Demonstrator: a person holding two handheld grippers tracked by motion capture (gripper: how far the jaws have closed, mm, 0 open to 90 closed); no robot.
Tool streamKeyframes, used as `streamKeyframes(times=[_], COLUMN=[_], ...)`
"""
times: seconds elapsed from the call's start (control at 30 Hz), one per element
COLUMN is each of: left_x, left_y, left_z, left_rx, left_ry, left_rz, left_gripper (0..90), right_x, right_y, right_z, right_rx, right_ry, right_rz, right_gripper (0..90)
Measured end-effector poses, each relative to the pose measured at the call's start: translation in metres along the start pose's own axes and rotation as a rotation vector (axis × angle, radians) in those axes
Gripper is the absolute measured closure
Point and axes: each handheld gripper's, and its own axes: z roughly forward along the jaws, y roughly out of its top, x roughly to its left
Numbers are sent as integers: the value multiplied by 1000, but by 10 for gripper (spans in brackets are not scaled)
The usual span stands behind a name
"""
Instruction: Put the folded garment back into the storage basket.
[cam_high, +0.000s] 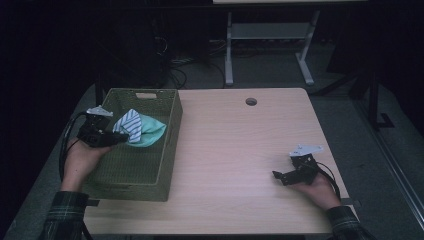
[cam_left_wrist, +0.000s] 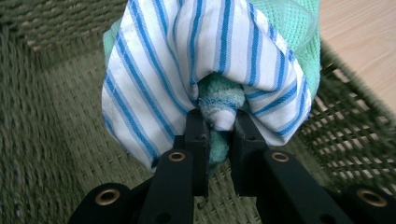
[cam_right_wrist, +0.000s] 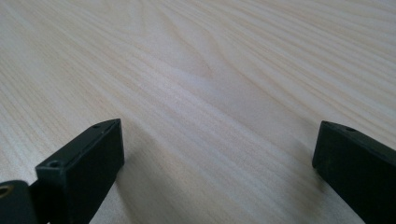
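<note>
The striped cloth (cam_left_wrist: 154, 88) and the green cloth (cam_left_wrist: 299, 28) are bunched together and held above the floor of the woven basket (cam_high: 165, 165), within its walls and toward its far half. The left gripper (cam_left_wrist: 215, 135) has its jaws clenched on a fold of both cloths — green terry edge and white hem pinched between the black tips. In the high view the bundle hangs clear of the basket floor as far as can be judged; contact with the weave cannot be confirmed. The right gripper (cam_high: 283, 176) rests low over the bare table (cam_high: 235, 150), well apart from the basket, jaws spread wide and holding nothing. Assessment: transfer into the basket is largely complete — release and withdrawal remain outstanding.
</note>
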Motion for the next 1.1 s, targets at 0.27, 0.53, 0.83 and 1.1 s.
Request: streamKeyframes(times=[0.27,0.53,0.83,1.1], left_x=[5,5,6,9], left_y=[-10,-21,-30,-35], left_z=[18,40,61,72], left_rx=[43,93,164,210], left_ry=[25,32,54,32], left_rz=[-15,-10,11,-21], left_gripper=[789,787,781,765], right_x=[0,0,0,0], right_y=[0,0,0,0], right_z=[0,0,0,0], right_rx=[1,1,1,0], right_ry=[0,0,0,0], right_rz=[0,1,0,0], right_gripper=[17,17,17,17])
